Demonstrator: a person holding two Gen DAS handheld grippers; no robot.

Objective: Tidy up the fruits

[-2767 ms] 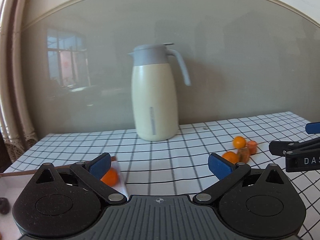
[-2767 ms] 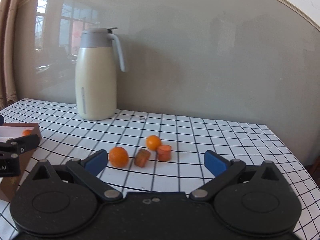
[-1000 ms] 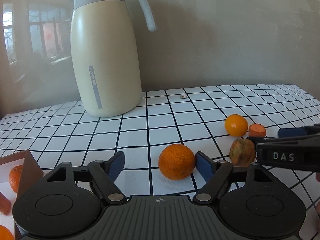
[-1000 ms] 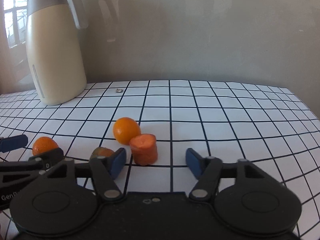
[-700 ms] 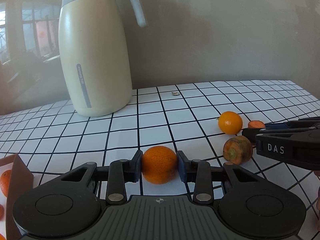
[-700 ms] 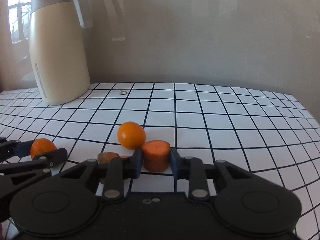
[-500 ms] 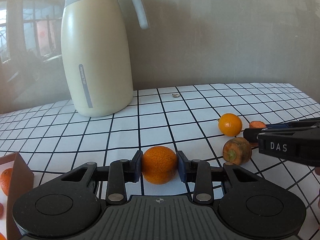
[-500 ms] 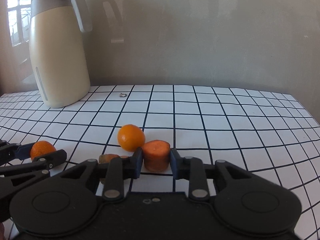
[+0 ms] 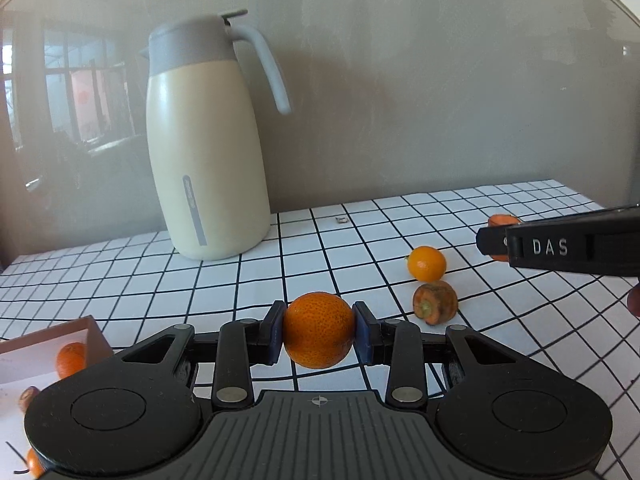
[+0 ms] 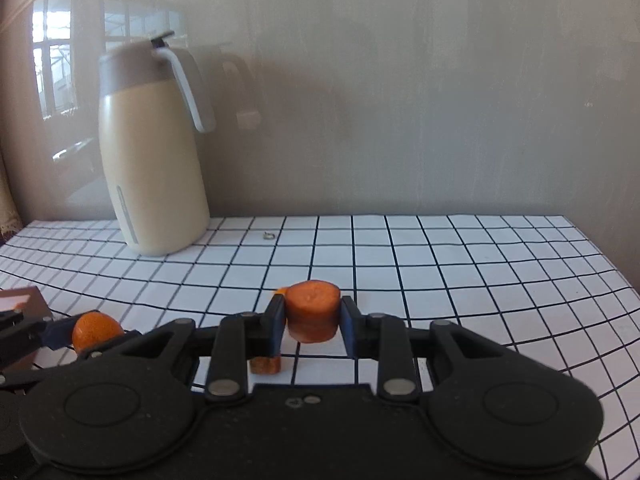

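Both grippers are carrying a piece at once, so the step in hand looks like the transport after a double pick-up. The left gripper is clamping a mandarin between its blue pads, jaws narrowed onto the fruit's sides, and the fruit appears to be hanging clear of the checked worktop. The right gripper is pinching a carrot chunk in the same way, jaws nearly closed on its short cylinder. The next move, as I judge it, is calling for each piece to be taken over to the brown box at the left and released inside without the two tools colliding, since they are working close beside each other. The left wrist view is showing what the right one mostly hides: a small orange fruit and a stubby carrot top lying just beside each other on the worktop, plus a mandarin already sitting in the box. The right wrist view is showing only a sliver of that small fruit behind the chunk and a bit of carrot below its left pad, but it is giving the clearer look at the chunk's flat cut face. A cream jug is standing upright at the back, well apart from the work.
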